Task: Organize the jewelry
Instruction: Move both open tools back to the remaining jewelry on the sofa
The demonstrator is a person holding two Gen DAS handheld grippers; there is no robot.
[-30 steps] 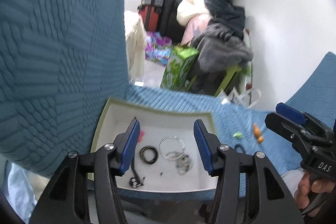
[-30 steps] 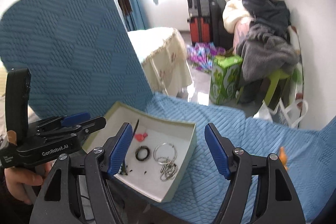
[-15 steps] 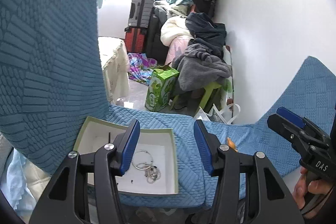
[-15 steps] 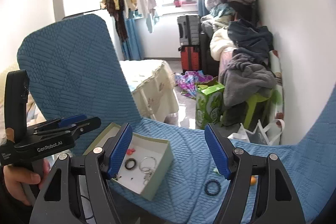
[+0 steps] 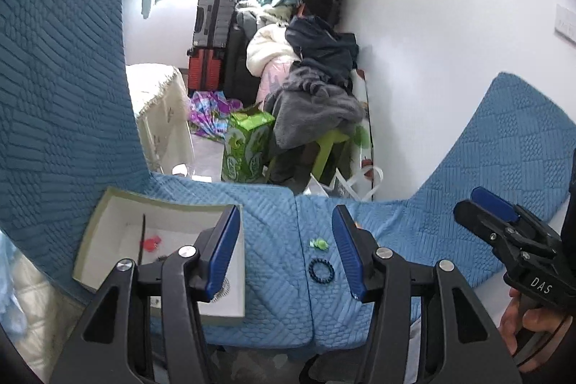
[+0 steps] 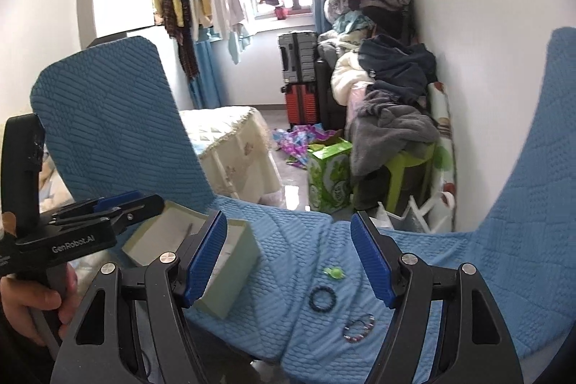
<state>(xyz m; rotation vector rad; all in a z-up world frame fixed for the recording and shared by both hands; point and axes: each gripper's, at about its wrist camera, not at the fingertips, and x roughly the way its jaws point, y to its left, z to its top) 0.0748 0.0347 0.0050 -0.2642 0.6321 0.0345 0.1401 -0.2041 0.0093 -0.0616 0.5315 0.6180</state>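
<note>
Both the left gripper [image 5: 284, 249] and right gripper [image 6: 288, 260] hang spread and empty above quilted blue cloth [image 6: 450, 261], a beaded ring [image 6: 323, 298] just right of the cardboard box [image 5: 108, 233].

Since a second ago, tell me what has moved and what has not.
Both tools swung away from the box to the right, toward the loose pieces on the blue cover. The left tool now frames the dark bracelet and green piece; the right tool does too. Nothing was gripped or released. Both tools stay open and empty; the box and its contents are unmoved.
</note>
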